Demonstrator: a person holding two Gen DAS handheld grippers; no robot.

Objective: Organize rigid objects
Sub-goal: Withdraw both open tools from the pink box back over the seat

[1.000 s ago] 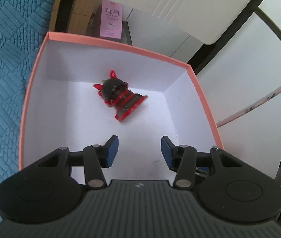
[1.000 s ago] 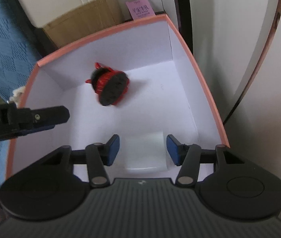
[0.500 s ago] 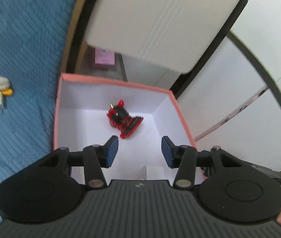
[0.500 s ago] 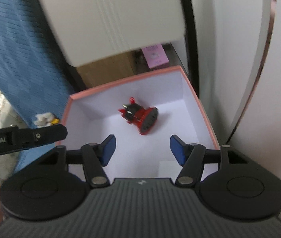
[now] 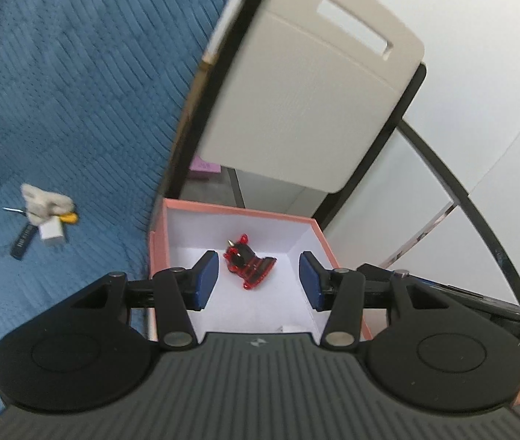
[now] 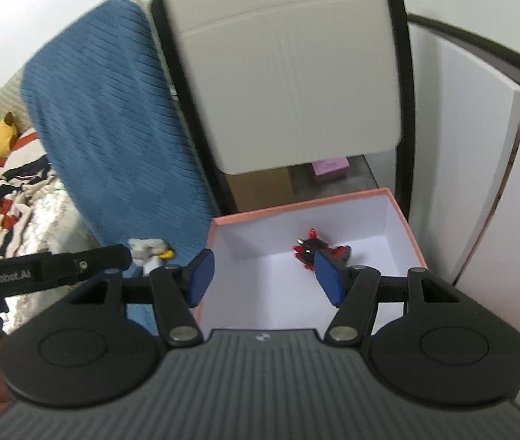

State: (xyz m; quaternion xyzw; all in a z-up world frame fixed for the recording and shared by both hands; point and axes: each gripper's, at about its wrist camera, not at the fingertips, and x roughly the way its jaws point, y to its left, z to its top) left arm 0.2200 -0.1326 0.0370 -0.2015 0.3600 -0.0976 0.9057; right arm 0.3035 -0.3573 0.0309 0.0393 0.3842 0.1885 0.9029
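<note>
A red and black toy figure (image 5: 248, 264) lies on its side on the white floor of a pink-rimmed box (image 5: 238, 208). In the right wrist view the same toy (image 6: 311, 250) shows in the box (image 6: 296, 209), partly behind my right blue pad. My left gripper (image 5: 259, 280) hangs high above the box, open, with nothing between its fingers. My right gripper (image 6: 264, 281) hovers just as high, open and empty. The left gripper's black side (image 6: 47, 267) shows at the left of the right wrist view. A small white object (image 5: 290, 327) lies at the box's near wall.
A blue quilted blanket (image 5: 76, 110) spreads left of the box, with a white plush piece (image 5: 41, 201), a white block (image 5: 51, 234) and a black stick (image 5: 23, 242) on it. A beige panel (image 5: 307, 91) leans behind the box. White cabinet doors (image 5: 461, 201) stand at the right.
Both grippers have risen and drawn back from the box, which now looks much smaller. The toy still lies in the box. More of the blanket and the panel has come into view.
</note>
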